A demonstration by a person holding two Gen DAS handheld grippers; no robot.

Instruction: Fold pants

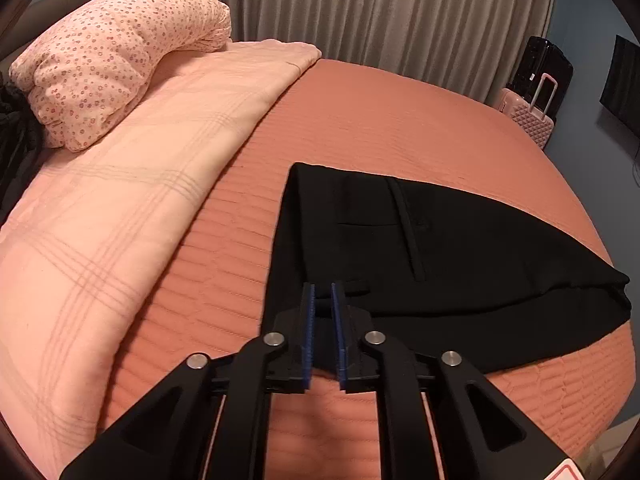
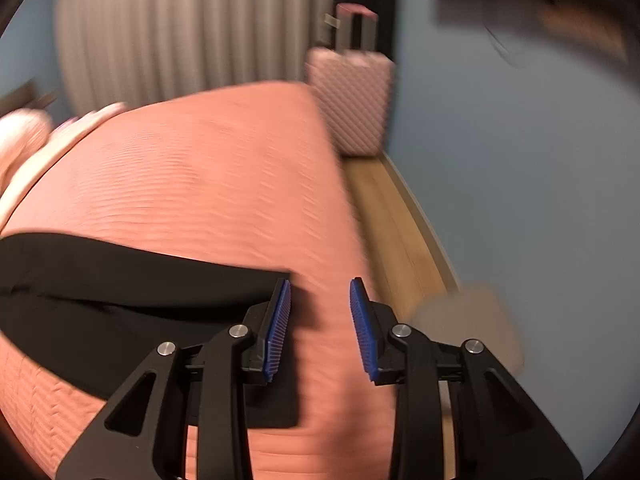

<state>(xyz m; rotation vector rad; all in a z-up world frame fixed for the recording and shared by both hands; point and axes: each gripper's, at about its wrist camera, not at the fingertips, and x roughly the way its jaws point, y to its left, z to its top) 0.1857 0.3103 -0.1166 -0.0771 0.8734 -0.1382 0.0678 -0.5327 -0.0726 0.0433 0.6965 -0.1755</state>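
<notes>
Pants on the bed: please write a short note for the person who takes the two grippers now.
Left gripper: slightly open, holds nothing, over the near edge of the pants.
Right gripper: open, empty, beside the pants' end.
Pants lie folded over on the bedspread, near the blanket.
Done: at least one fold.
Left: probably fold once more and smooth.

Bed [image 1: 360, 120], salmon quilted cover. Black pants [image 1: 460, 248] lie flat near right; pale plaid blanket [image 1: 120, 220] along left, floral pillow [image 1: 112, 60] far left.
</notes>
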